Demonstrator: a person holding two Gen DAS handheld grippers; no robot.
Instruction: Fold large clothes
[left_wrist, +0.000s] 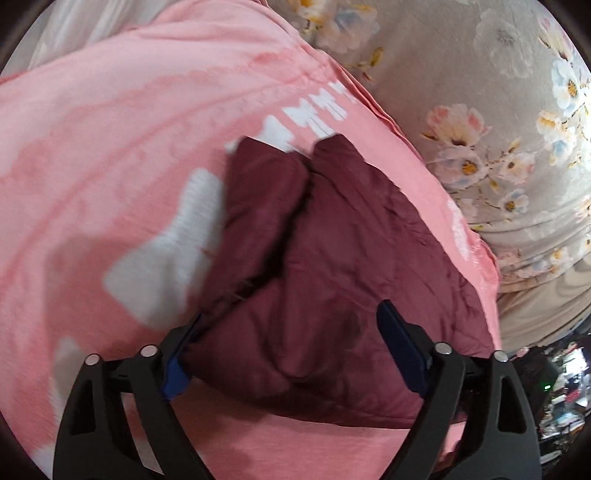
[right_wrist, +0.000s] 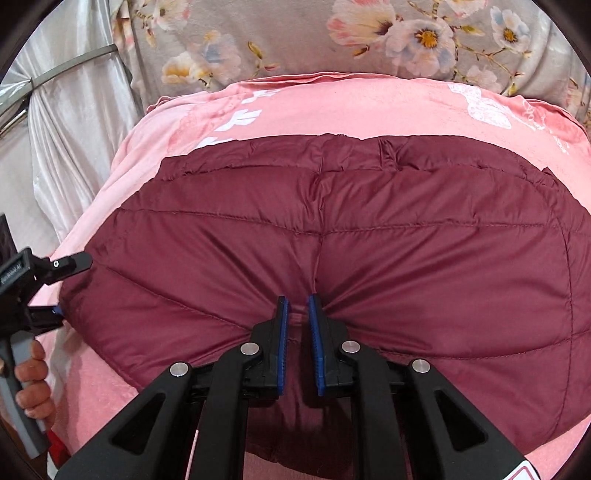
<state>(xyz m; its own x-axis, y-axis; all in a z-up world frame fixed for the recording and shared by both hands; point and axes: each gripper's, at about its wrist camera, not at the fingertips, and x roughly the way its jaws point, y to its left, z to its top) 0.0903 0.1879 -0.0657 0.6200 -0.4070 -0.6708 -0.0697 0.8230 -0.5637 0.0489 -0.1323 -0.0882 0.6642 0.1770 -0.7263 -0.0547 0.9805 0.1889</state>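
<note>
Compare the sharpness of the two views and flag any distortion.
Left wrist view: motion-blurred, the maroon jacket and pink blanket smeared. Right wrist view: crisp, quilting seams clear on the jacket. Both: strong fisheye bulge, dark rounded corners.

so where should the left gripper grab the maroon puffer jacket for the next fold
Probably the jacket's left side edge, approached from the left, level with the pink blanket. The left gripper is open there already, and the padding thins at that edge. The right gripper pinches the near hem at the centre seam.
</note>
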